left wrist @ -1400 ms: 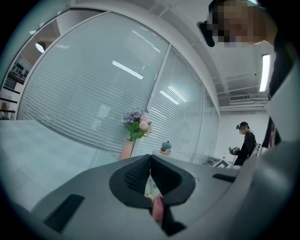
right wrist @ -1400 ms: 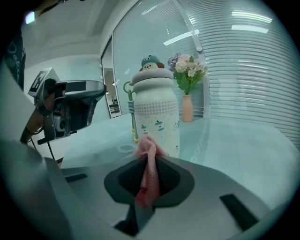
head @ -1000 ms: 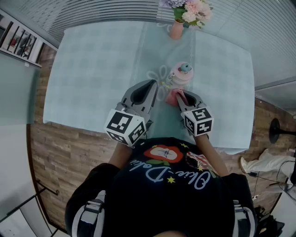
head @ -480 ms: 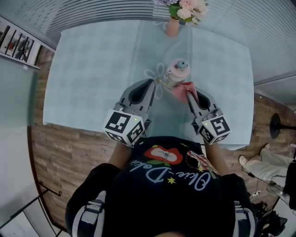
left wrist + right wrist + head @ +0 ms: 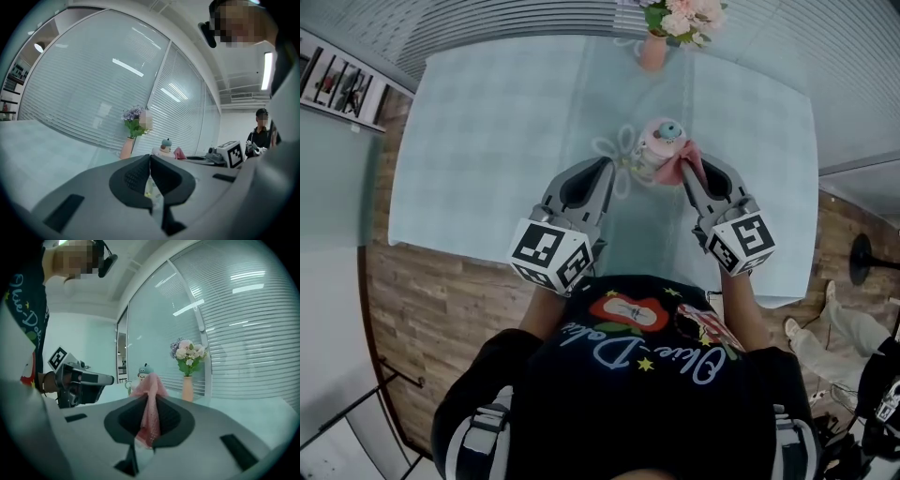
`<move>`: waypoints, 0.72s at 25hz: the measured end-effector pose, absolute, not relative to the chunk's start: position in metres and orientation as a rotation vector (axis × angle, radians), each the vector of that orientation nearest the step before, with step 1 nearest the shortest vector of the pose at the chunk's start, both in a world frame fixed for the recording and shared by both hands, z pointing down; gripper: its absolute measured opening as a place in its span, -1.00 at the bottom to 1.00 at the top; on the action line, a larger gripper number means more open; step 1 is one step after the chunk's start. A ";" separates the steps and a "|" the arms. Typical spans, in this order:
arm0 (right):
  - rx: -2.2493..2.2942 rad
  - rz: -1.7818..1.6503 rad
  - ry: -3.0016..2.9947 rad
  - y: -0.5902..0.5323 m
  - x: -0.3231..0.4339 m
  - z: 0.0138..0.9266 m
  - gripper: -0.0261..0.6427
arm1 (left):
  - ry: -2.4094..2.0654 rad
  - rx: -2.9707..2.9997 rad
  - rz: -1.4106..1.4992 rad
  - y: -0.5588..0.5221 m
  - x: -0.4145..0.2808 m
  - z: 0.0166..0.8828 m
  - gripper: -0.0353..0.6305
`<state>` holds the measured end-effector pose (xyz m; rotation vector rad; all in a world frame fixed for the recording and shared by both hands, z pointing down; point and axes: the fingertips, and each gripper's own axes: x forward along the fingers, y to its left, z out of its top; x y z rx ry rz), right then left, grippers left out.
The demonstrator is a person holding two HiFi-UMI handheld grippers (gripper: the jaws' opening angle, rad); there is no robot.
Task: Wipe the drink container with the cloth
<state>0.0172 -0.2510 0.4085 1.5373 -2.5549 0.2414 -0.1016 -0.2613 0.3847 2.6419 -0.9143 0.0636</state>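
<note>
Pink cloth [image 5: 676,170] pinched by right tongs [image 5: 687,169] beside container [image 5: 659,144].

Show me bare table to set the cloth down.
Bare: the wide left half of the table, beside the left gripper, and the strip right of the right gripper. Crowded: the centre, with vase, drink container and cloth.

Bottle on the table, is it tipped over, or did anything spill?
Nothing stands out. The bottle stands upright on the table, and no spill shows around it. The vase at the far edge is upright too. The right gripper just holds the pink cloth at the bottle's side.
</note>
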 end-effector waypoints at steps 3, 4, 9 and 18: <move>1.527 0.241 -2.533 -0.253 0.018 0.415 -0.83 | -0.942 2.636 0.057 -0.263 -0.105 0.384 -0.88; 1.524 0.239 -2.522 -0.254 0.018 0.417 -0.83 | -0.953 2.634 0.056 -0.264 -0.107 0.385 -0.88; 1.496 0.292 -2.448 -0.254 0.020 0.442 -0.83 | -0.961 2.619 0.050 -0.264 -0.105 0.388 -0.88; 1.405 0.435 -2.334 -0.253 0.018 0.491 -0.83 | -0.972 2.621 0.056 -0.264 -0.106 0.386 -0.88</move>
